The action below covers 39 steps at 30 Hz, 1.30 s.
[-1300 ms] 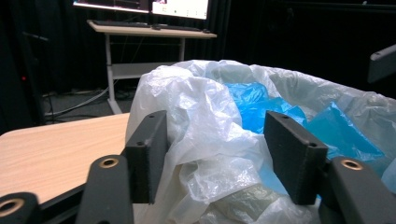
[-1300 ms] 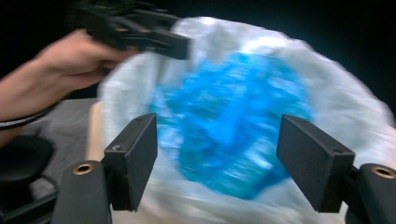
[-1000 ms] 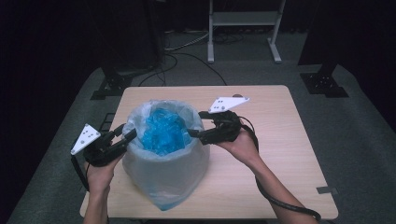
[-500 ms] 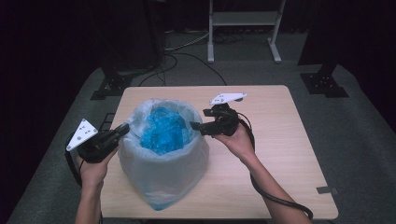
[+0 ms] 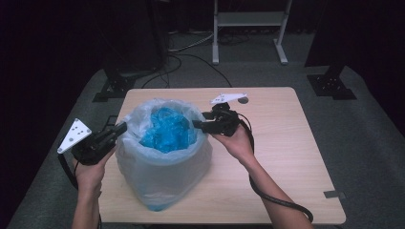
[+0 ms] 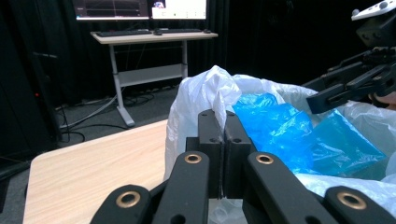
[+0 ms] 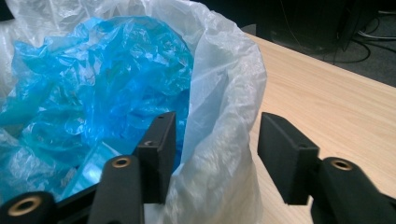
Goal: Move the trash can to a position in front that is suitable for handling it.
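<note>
A white translucent plastic bag (image 5: 162, 176) stands on the wooden table (image 5: 286, 157), with crumpled blue plastic (image 5: 167, 129) inside it. My left gripper (image 5: 122, 128) is at the bag's left rim and shut on it. In the left gripper view the jaws (image 6: 223, 121) meet with the white rim (image 6: 201, 93) pinched between them, the blue plastic (image 6: 280, 130) beyond. My right gripper (image 5: 197, 125) straddles the right rim. Its jaws (image 7: 219, 140) have just been closing, with the rim (image 7: 229, 93) between them and a gap left beside the outer jaw.
A small grey tab (image 5: 333, 194) lies near the table's front right corner. Behind the table stand a metal frame (image 5: 248, 19), black stand feet (image 5: 114, 88) and floor cables. A desk with monitors (image 6: 154, 35) is farther back in the left gripper view.
The left gripper's jaws closed on the bag's left rim and lifted it slightly. The right gripper moved in over the right rim and its jaws narrowed.
</note>
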Each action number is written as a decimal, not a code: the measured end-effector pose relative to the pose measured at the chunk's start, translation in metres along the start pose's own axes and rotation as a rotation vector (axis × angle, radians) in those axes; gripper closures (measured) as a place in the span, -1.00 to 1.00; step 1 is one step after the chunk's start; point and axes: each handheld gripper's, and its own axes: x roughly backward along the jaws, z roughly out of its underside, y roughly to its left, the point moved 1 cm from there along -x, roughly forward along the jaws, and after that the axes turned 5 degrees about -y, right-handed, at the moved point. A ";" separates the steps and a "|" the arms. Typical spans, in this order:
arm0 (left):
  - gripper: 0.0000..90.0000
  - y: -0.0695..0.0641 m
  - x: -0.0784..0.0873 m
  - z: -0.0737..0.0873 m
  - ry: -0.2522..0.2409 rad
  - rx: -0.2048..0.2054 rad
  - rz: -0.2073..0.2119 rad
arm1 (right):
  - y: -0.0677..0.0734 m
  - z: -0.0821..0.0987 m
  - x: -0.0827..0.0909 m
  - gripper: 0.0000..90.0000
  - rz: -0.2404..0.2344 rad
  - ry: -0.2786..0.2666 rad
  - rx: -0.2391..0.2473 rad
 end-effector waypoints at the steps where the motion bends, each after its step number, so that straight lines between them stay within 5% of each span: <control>1: 0.98 0.000 0.000 -0.001 -0.002 0.000 0.000 | 0.000 0.000 -0.001 0.19 0.004 0.010 0.005; 11: 0.97 -0.001 -0.001 0.001 0.000 0.021 0.003 | 0.007 -0.001 -0.004 0.41 0.080 -0.017 0.055; 28: 0.97 -0.003 -0.004 0.009 -0.041 0.072 -0.026 | 0.020 -0.001 -0.005 0.65 0.207 -0.149 0.099; 39: 0.97 -0.007 -0.009 0.001 -0.040 0.056 -0.009 | 0.024 -0.006 -0.009 0.75 0.195 -0.178 0.100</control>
